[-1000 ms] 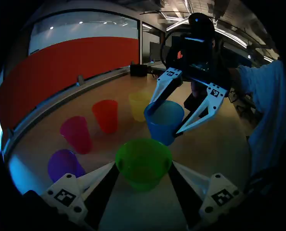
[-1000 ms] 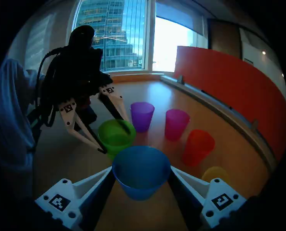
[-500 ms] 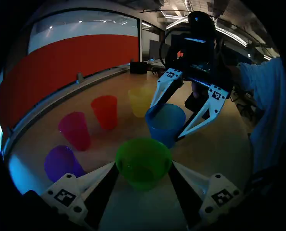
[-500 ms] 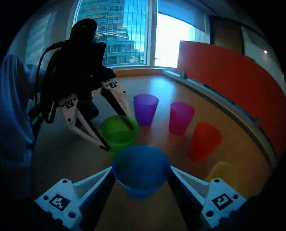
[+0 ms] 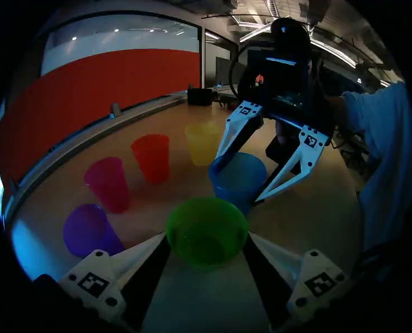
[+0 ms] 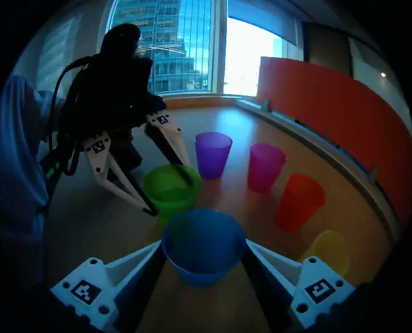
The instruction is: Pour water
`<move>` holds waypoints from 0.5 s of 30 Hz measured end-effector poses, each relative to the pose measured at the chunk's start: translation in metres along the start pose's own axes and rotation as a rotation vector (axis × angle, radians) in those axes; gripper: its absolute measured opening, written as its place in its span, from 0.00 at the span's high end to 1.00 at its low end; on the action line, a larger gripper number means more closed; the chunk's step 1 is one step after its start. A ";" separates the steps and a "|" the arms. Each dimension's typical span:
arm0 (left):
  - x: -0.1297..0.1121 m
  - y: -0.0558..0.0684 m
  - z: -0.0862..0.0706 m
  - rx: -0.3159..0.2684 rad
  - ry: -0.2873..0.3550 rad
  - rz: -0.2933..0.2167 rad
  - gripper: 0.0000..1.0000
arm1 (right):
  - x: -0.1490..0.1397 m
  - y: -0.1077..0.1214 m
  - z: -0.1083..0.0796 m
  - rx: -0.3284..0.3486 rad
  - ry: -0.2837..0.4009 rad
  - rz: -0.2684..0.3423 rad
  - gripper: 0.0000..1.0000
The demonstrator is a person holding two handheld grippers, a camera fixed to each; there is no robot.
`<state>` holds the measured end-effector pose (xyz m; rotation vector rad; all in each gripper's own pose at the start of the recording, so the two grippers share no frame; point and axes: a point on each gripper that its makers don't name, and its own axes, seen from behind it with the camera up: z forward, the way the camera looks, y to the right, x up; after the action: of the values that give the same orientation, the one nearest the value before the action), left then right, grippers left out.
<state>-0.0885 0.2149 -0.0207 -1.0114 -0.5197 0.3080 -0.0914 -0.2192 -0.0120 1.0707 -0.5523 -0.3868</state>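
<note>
My left gripper [image 5: 207, 250] is shut on a green cup [image 5: 207, 230], held upright just above the wooden table [image 5: 311, 211]. Straight ahead, the right gripper [image 5: 236, 180] holds a blue cup [image 5: 237, 178] close behind the green one. In the right gripper view, my right gripper [image 6: 204, 260] is shut on the blue cup [image 6: 203, 244], and the left gripper [image 6: 169, 191] grips the green cup [image 6: 171, 190] just beyond it. Both cups stand upright, rims nearly level. I cannot tell whether either holds water.
Purple [image 5: 86, 230], pink [image 5: 108, 183], red [image 5: 151, 157] and yellow [image 5: 202, 141] cups line the table [image 6: 95, 222] toward a red wall panel [image 5: 95, 83]. A person's sleeve [image 5: 388, 161] is at the right. Windows [image 6: 172, 44] lie behind the left gripper.
The two held cups have sunk slightly and drawn a little closer. The row of cups has slid upward in the left gripper view and further into sight in the right gripper view.
</note>
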 end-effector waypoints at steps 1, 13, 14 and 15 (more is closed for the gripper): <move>0.000 0.000 0.000 0.000 -0.001 0.001 0.13 | 0.000 0.000 0.000 -0.001 0.000 0.001 0.08; 0.000 -0.001 -0.003 0.006 -0.004 -0.009 0.03 | -0.003 -0.003 0.005 0.000 0.006 0.017 0.08; -0.001 -0.002 -0.004 0.010 -0.005 -0.008 0.03 | -0.003 -0.003 0.005 -0.001 0.007 0.016 0.08; -0.002 -0.003 -0.004 0.013 -0.007 -0.008 0.03 | -0.004 -0.003 0.005 -0.002 0.007 0.016 0.08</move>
<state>-0.0876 0.2096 -0.0200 -0.9955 -0.5274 0.3073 -0.0972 -0.2221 -0.0140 1.0653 -0.5541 -0.3695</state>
